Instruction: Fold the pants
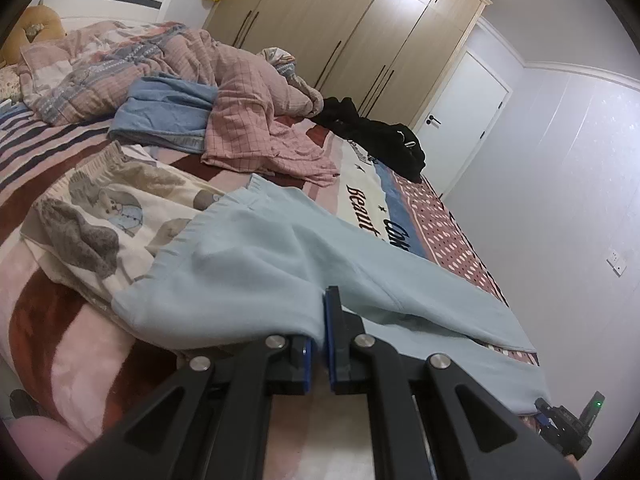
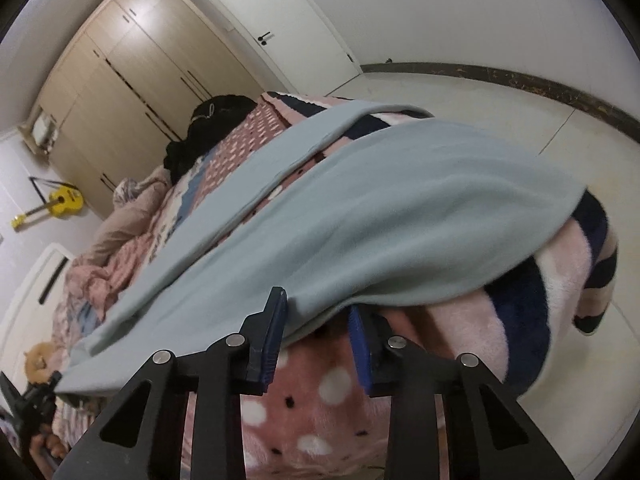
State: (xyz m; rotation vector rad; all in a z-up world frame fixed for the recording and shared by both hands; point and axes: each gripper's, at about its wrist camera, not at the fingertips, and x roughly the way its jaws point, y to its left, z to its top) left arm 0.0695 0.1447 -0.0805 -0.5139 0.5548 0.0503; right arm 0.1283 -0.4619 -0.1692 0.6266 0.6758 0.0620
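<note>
**Both Edges Taken Before the Fold**

The left hand-held gripper (image 1: 318, 320) pinches the pale blue pants (image 1: 280, 256) spread ahead on the bed (image 1: 448, 232); the right hand-held gripper (image 2: 316, 320), part open, straddles their edge. It should clamp firmly before lifting evenly.

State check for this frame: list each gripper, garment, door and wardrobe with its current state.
Left gripper: shut on the light blue pants.
Right gripper: open, pants edge between its fingers.
Light blue pants: spread on the bed, unfolded.
White door: closed.
Wooden wardrobe: doors closed.
Black garment: crumpled.
</note>
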